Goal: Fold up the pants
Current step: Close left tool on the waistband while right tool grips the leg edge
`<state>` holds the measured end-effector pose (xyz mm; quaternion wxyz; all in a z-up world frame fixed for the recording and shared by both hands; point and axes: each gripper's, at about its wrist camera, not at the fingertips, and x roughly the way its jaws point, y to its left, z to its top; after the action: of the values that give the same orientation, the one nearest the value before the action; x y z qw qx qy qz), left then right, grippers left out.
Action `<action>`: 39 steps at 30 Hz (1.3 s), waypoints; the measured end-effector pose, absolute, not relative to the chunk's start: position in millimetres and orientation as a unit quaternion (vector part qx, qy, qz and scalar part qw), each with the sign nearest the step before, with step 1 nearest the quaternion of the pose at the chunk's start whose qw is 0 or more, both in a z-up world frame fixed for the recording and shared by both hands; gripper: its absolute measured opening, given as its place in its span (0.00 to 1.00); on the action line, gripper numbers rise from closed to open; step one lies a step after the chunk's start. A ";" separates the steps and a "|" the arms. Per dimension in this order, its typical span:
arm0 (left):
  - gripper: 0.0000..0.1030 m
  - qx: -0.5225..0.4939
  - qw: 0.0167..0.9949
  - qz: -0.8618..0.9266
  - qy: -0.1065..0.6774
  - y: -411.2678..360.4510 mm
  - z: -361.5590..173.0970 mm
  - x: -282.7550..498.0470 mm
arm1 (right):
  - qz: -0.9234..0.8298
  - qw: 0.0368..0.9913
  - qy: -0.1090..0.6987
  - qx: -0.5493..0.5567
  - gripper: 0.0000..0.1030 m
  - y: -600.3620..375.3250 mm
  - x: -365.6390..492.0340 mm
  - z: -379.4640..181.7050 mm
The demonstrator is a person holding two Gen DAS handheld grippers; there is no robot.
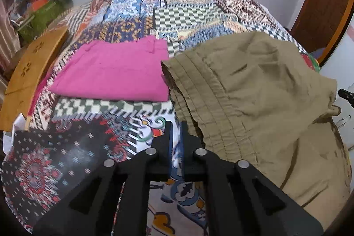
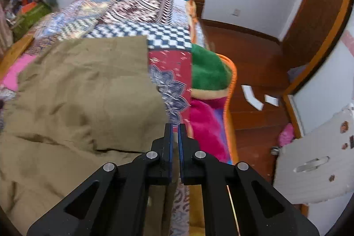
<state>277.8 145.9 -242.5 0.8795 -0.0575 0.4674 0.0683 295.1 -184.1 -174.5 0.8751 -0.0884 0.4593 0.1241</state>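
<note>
Your left hand-held gripper (image 1: 176,125) and right hand-held gripper (image 2: 175,127) are both closed and empty; khaki pants (image 1: 254,90) lie between them on the bed (image 1: 188,14).

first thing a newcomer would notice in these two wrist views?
Probably the loud patchwork bedspread, covering the whole bed. On it the rumpled khaki pants fill the right of the left wrist view, with a flat folded pink garment to their left. Both the left gripper and the right gripper are shut with nothing between the pads, the right one at the pants' right edge, near the bed's side.
</note>
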 end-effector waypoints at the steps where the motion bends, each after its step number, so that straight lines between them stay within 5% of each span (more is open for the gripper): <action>1: 0.13 -0.055 0.881 0.069 0.465 147.0 -239.1 278.7 | 0.130 0.876 0.457 -0.087 0.06 -182.9 294.4 -170.3; 3: 0.27 -0.053 0.886 0.070 0.455 149.5 -231.2 282.5 | 0.135 0.879 0.448 -0.090 0.11 -179.2 297.2 -159.8; 8: 0.47 -0.058 0.893 0.054 0.443 152.3 -222.5 306.1 | 0.146 0.889 0.424 -0.088 0.58 -166.5 311.3 -142.4; 13: 0.59 -0.070 0.885 0.029 0.459 157.5 -236.4 337.5 | 0.154 0.896 0.401 -0.116 0.59 -145.9 335.3 -134.9; 29: 0.58 -0.127 0.864 -0.033 0.487 175.3 -273.3 385.2 | 0.198 0.842 0.479 -0.152 0.59 -101.7 429.7 -193.1; 37: 0.52 -0.137 0.861 -0.036 0.488 176.8 -282.3 390.4 | 0.213 0.813 0.525 -0.134 0.59 -82.5 451.9 -223.5; 39: 0.47 -0.143 0.862 -0.034 0.485 177.9 -282.4 390.1 | 0.209 0.814 0.525 -0.134 0.52 -79.5 451.7 -227.3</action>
<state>390.1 177.9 -282.4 0.8622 -0.1431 0.4848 -0.0336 451.7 -79.5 -227.3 0.8139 -0.1337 0.5253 0.2092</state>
